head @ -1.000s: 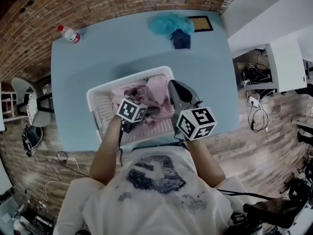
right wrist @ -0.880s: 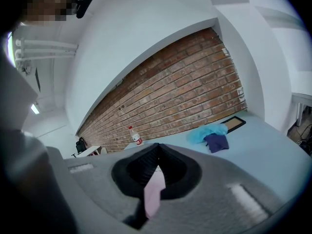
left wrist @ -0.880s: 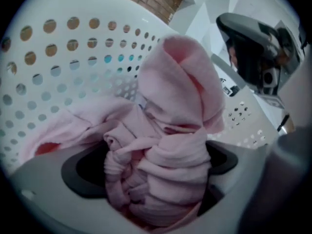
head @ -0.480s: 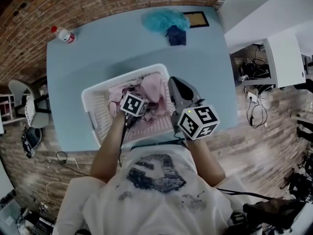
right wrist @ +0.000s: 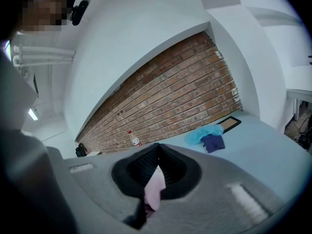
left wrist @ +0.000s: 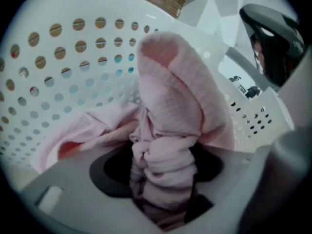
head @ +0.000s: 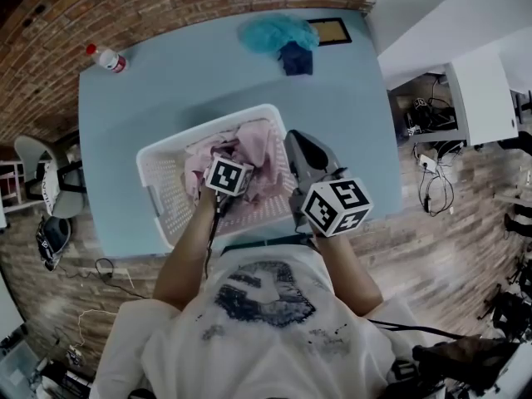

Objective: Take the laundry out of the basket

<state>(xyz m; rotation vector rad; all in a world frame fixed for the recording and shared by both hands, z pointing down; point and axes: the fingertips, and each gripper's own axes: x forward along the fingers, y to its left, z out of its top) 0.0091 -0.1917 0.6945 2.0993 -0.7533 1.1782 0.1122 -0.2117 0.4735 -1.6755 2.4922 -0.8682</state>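
Note:
The white perforated laundry basket (head: 158,160) stands on the light blue table (head: 125,115), holding pink laundry (head: 266,144). My left gripper (left wrist: 163,165) reaches down into the basket. Its jaws are closing round a bunched fold of the pink cloth (left wrist: 168,101), which sits squeezed between them. Its marker cube (head: 229,175) hides the jaws in the head view. My right gripper (right wrist: 153,179) is at the basket's right rim, shut on a thin strip of pink cloth (right wrist: 155,186), and its cube (head: 337,206) faces the head camera.
At the table's far edge lie a teal cloth (head: 274,33), a dark blue cloth (head: 297,58) and a framed flat panel (head: 331,31). A plastic bottle (head: 106,58) lies at the far left corner. A chair (head: 41,173) stands left of the table.
My left gripper has shifted a little farther from the person, over the pink laundry in the basket. The right gripper has hardly moved.

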